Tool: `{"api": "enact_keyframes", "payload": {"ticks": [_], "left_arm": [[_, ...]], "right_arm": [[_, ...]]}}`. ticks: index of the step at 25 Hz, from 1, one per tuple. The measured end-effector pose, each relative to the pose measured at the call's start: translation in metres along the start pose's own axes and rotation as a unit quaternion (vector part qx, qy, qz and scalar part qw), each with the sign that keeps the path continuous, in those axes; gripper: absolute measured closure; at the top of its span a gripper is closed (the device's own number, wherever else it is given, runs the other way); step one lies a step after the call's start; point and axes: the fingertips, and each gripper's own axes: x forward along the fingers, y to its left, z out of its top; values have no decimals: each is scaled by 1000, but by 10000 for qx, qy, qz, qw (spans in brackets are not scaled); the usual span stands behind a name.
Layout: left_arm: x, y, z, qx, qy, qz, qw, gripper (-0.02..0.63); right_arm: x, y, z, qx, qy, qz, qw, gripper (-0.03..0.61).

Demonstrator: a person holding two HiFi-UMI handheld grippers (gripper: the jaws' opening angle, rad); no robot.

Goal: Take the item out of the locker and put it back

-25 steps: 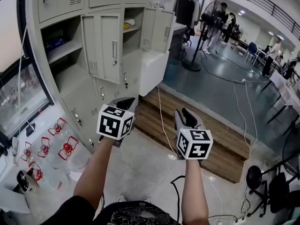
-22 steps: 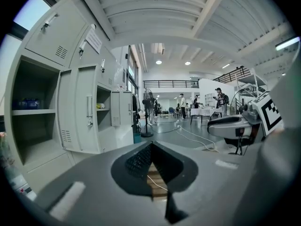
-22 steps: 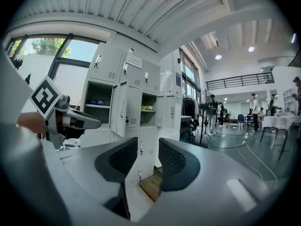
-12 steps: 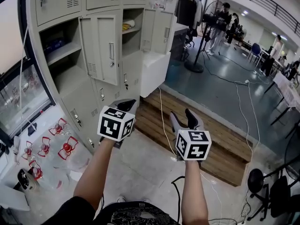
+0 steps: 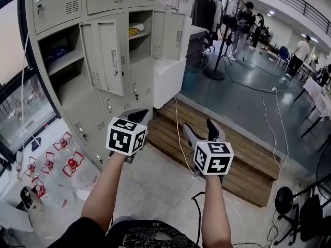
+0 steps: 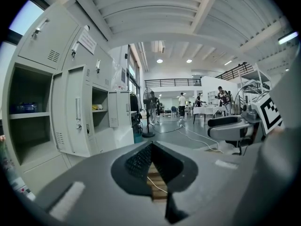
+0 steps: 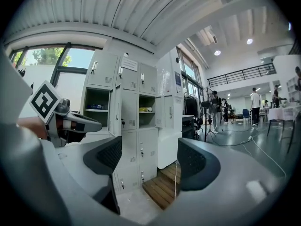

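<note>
The grey locker bank [image 5: 67,4] stands ahead on the left, with two doors [image 5: 106,56] swung open. A yellow item [image 5: 135,30] lies on the shelf of the middle open compartment, also visible in the left gripper view [image 6: 97,107] and the right gripper view [image 7: 146,110]. A blue item [image 5: 57,50] sits in the open compartment further left. My left gripper [image 5: 138,115] is shut and empty, its tips meeting [image 6: 150,144]. My right gripper [image 5: 199,128] is open; its jaws have just been opening with nothing between them [image 7: 150,160]. Both grippers are well short of the lockers.
A wooden pallet [image 5: 232,154] lies on the floor ahead, with a white cable [image 5: 178,133] running across it. Clear bags with red objects [image 5: 67,161] lie at the lower left. A white box [image 5: 168,79] stands beside the lockers. People and a stand fan [image 5: 222,30] are in the hall behind.
My right gripper's jaws have spread from nearly closed to wide apart. Both grippers have drifted a little forward, and the lockers have slid left in the head view. The left jaws stay shut.
</note>
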Motion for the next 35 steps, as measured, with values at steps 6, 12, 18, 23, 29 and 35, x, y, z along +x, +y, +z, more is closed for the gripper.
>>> {"api": "enact_keyframes", "payload": {"ticks": [6,12,18,23,29,35], "left_arm": [[13,-1,-1,-38,7,62,10000,613],[33,7,-3,-27,39,169,9998,612],[62,28,-2,-96,15,207,9997,612],[96,53,4,-174,-35,252,9995,612],[143,92,18,-149,-5,374,9992,612],[189,136,37,-124,10,449,9989,612]], "right_arm": [[5,-14,-2,-30,-27,82,10000,183],[24,-23,-3,-28,-6,172,9998,176],[59,-29,-11,-44,111,265,9996,175],[99,-40,-4,-113,138,322,9993,175],[160,-54,10,-111,152,389,9991,176],[225,-66,29,-70,124,445,9989,179]]}}
